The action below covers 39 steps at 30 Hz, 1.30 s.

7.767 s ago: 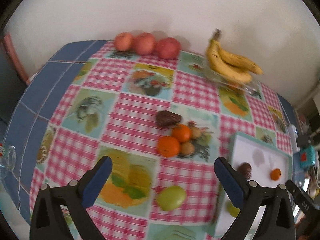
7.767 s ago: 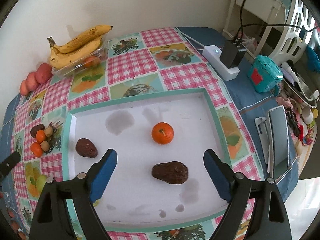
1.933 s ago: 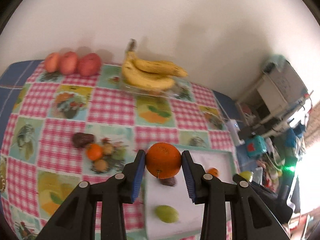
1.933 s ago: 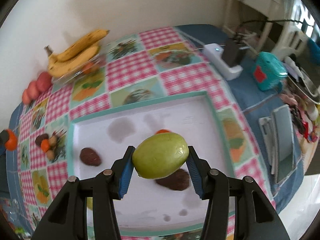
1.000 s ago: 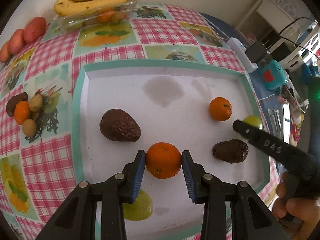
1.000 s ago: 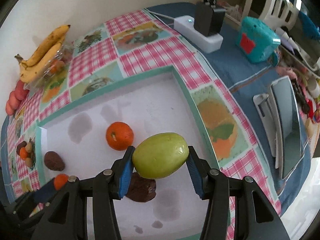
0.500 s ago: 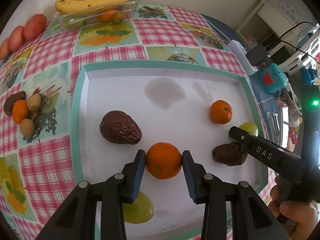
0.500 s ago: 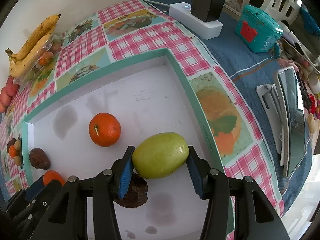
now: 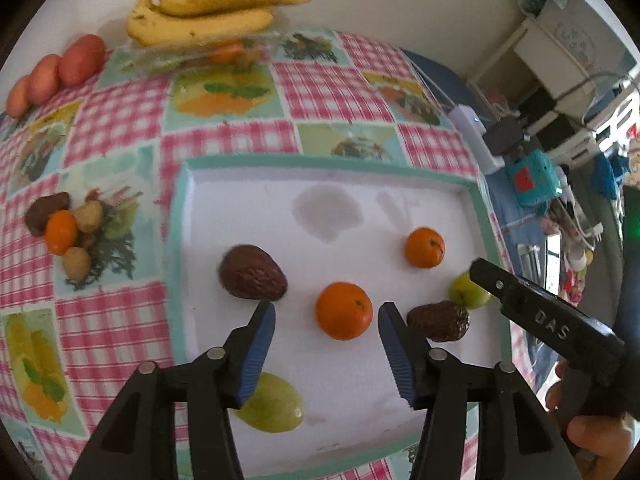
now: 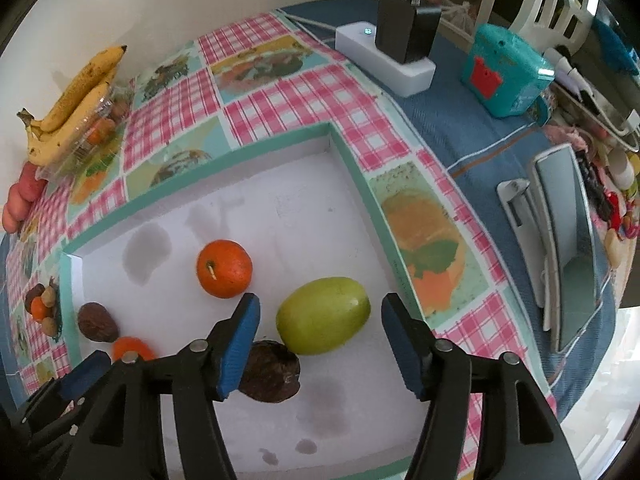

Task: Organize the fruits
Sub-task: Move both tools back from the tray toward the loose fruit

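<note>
A white tray with a teal rim [image 9: 320, 162] holds several fruits. An orange [image 9: 343, 311] rests on it between the opening jaws of my left gripper [image 9: 325, 310], whose blue pads stand clear of it on both sides. A green fruit [image 10: 323, 314] lies on the tray near its right rim [image 10: 384, 216], between the opening jaws of my right gripper [image 10: 320, 304], which do not touch it. Also in the tray are two dark avocados [image 9: 252, 278] [image 9: 438, 322], a second orange [image 9: 424, 247] and another green fruit [image 9: 272, 402], partly hidden by my left finger.
Bananas [image 9: 208, 12] lie on a clear box at the back, reddish fruits [image 9: 60, 68] to their left. A small fruit pile [image 9: 64, 228] sits on the tablecloth left of the tray. A power strip [image 10: 384, 56], teal box [image 10: 508, 76] and propped-up device [image 10: 568, 240] crowd the right.
Both grippers have opened. The orange left the left pads and the green fruit left the right pads; both now lie on the tray. The left gripper rose slightly.
</note>
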### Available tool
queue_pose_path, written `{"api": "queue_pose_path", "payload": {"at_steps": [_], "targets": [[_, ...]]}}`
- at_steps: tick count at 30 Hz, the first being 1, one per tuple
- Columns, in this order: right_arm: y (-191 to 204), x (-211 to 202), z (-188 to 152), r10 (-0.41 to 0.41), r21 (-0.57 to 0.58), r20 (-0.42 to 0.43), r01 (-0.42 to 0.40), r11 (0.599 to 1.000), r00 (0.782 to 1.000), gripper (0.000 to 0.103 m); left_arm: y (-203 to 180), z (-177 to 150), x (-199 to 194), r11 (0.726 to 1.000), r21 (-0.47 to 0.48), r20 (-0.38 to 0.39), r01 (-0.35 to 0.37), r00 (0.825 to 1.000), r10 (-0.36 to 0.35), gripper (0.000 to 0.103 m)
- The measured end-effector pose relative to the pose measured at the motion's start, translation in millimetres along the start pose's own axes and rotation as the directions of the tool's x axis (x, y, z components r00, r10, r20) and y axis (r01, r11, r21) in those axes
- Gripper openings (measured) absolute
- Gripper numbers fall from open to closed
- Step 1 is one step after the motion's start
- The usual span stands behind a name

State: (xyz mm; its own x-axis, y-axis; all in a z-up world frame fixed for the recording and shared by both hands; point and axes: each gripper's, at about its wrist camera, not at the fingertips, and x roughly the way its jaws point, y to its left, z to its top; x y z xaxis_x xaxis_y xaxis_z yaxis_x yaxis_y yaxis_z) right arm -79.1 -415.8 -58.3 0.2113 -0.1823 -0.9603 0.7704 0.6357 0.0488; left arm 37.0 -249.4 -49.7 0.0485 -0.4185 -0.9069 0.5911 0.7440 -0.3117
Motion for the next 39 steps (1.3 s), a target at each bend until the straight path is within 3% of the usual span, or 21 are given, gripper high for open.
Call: {"api": "queue_pose_path", "payload": {"at_steps": [8,20,23,27,28,29,31,39], "targets": [[10.3,-39.6,-0.6,0.021,-0.049,0.069,-0.018,0.999,0.997,0.068,34.9,10.3,-32.8,0.991,-0.110,0.065,-0.081,0.994,0.088,0.067],[28.5,-69.7,-2.2,0.038,-0.102,0.138,-0.024,0.994,0.990,0.068,89.2,7.5,-69.8,0.967,-0.224,0.127,-0.119,0.980,0.150,0.069],[32.9,-69.7,-3.6,0.040,-0.114,0.134,-0.025,0.993,0.990,0.068,96.9,6.9,-73.5,0.961,-0.242,0.136,-0.134,0.976,0.171,0.084],[37.3,-67.8,-5.1,0.039,-0.129,0.126,-0.023,0.991,0.991,0.068,103.2,4.6,-75.2,0.956,-0.252,0.134,-0.152,0.973,0.190,0.092],[38.2,-66.8,-5.4,0.037,-0.133,0.124,-0.021,0.991,0.992,0.069,104.4,4.4,-75.0,0.953,-0.253,0.132,-0.165,0.970,0.203,0.095],[38.9,-66.3,-5.8,0.036,-0.136,0.123,-0.019,0.991,0.992,0.075,105.1,4.2,-74.9,0.951,-0.252,0.132,-0.181,0.967,0.219,0.101],[40.4,-65.6,-6.9,0.033,-0.139,0.126,-0.015,0.990,0.991,0.085,105.9,3.8,-75.5,0.947,-0.251,0.135,-0.199,0.962,0.238,0.102],[46.4,-65.8,-9.1,0.037,-0.164,0.137,-0.014,0.986,0.990,0.087,106.4,3.6,-76.3,0.947,-0.249,0.142,-0.201,0.960,0.241,0.103]]}}
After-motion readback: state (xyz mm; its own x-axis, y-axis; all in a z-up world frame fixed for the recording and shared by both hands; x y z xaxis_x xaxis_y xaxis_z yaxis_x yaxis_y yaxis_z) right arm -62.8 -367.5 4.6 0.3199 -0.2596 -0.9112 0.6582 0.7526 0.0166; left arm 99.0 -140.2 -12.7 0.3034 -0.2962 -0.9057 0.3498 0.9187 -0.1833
